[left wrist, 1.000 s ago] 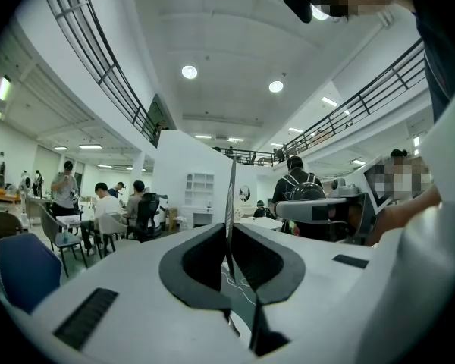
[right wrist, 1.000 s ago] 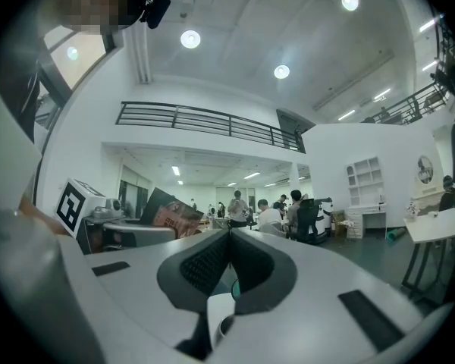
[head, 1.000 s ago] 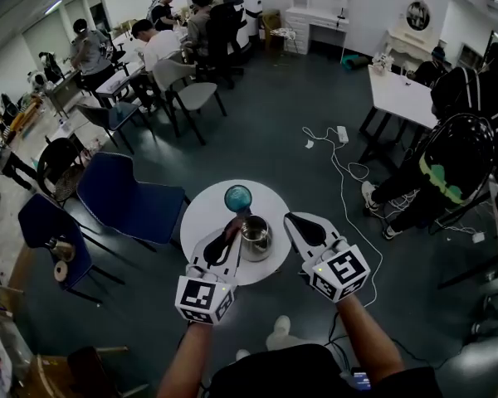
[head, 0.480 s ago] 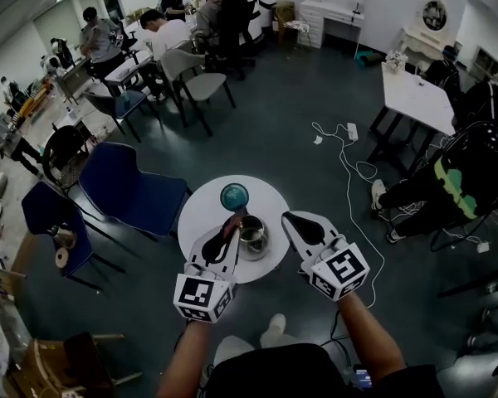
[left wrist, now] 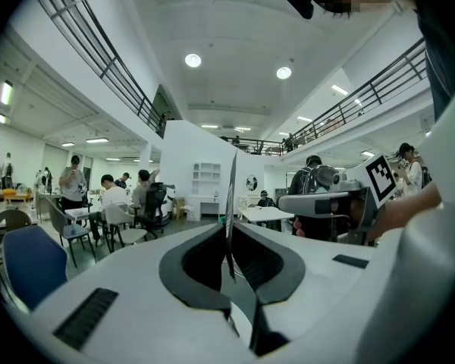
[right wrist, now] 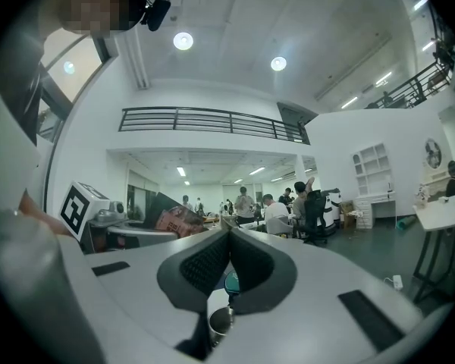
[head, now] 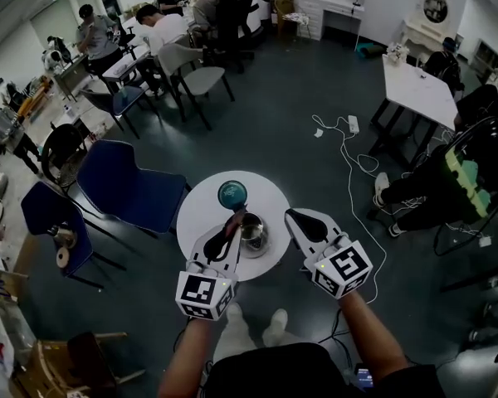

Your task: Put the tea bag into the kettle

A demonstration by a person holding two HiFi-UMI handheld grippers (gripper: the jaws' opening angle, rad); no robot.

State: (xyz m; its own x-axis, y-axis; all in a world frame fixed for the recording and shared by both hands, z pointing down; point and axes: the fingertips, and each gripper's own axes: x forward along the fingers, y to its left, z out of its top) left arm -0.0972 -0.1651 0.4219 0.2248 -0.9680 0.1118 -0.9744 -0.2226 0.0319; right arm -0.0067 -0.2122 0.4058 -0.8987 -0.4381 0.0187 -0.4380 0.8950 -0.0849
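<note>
A steel kettle (head: 254,233) stands open-topped on a small round white table (head: 201,214); the right gripper view shows the kettle (right wrist: 219,324) below the jaws. My left gripper (head: 233,223) is shut on a reddish tea bag packet (head: 231,219), just left of the kettle's rim. In the left gripper view the packet (left wrist: 230,192) shows edge-on, as a thin sheet standing up between the jaws of the left gripper (left wrist: 230,230). My right gripper (head: 292,215) is shut and holds nothing, just right of the kettle. The right gripper (right wrist: 229,235) looks past the tea bag packet (right wrist: 176,220).
A teal round lid or cup (head: 232,194) sits on the table's far side. Blue chairs (head: 120,191) stand to the left of the table. A white cable (head: 346,181) runs over the floor at the right. People sit at desks (head: 141,52) far back.
The view has shifted slightly. Both grippers stay almost where they were beside the kettle, the left still holding the tea bag packet.
</note>
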